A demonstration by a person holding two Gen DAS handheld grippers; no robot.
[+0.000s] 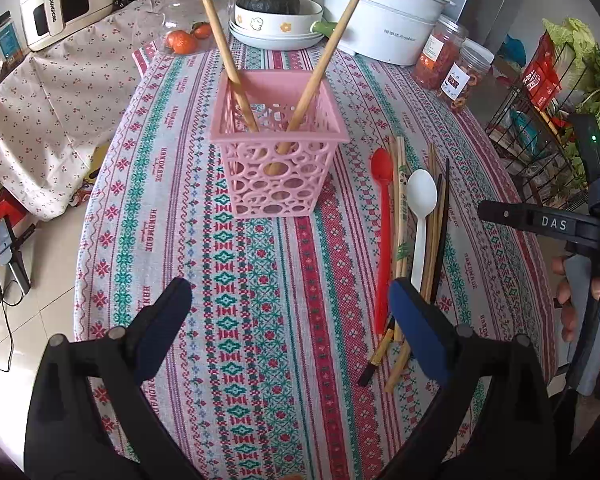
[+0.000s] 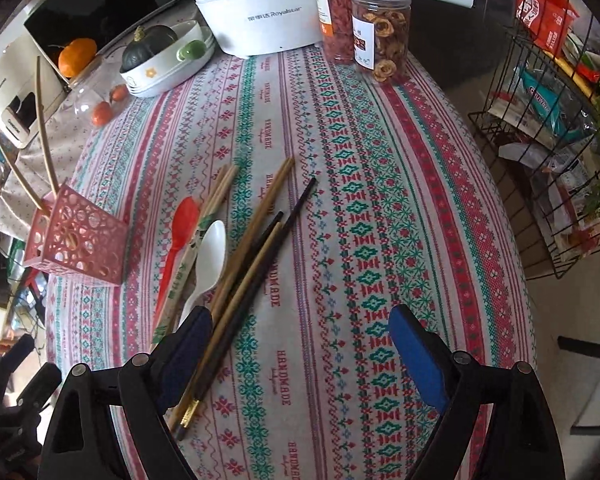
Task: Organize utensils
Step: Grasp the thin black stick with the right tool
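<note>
A pink lattice basket (image 1: 278, 142) stands on the patterned tablecloth with two wooden chopsticks (image 1: 314, 80) leaning in it; it also shows at the left of the right wrist view (image 2: 78, 246). To its right lie a red spoon (image 1: 383, 224), a white spoon (image 1: 421, 208), a paper-sleeved pair (image 1: 402, 216) and several wooden and dark chopsticks (image 1: 438, 224). My left gripper (image 1: 290, 300) is open and empty, low over the cloth in front of the basket. My right gripper (image 2: 300, 330) is open and empty, just right of the chopsticks (image 2: 256, 248), red spoon (image 2: 178, 232) and white spoon (image 2: 208, 260).
A white cooker (image 2: 256, 8), stacked bowls with a dark squash (image 2: 156, 50), two snack jars (image 2: 380, 28), tomatoes (image 1: 182, 40) and a glass jar (image 1: 188, 4) stand at the table's far end. A wire rack (image 2: 540, 160) of groceries stands to the right.
</note>
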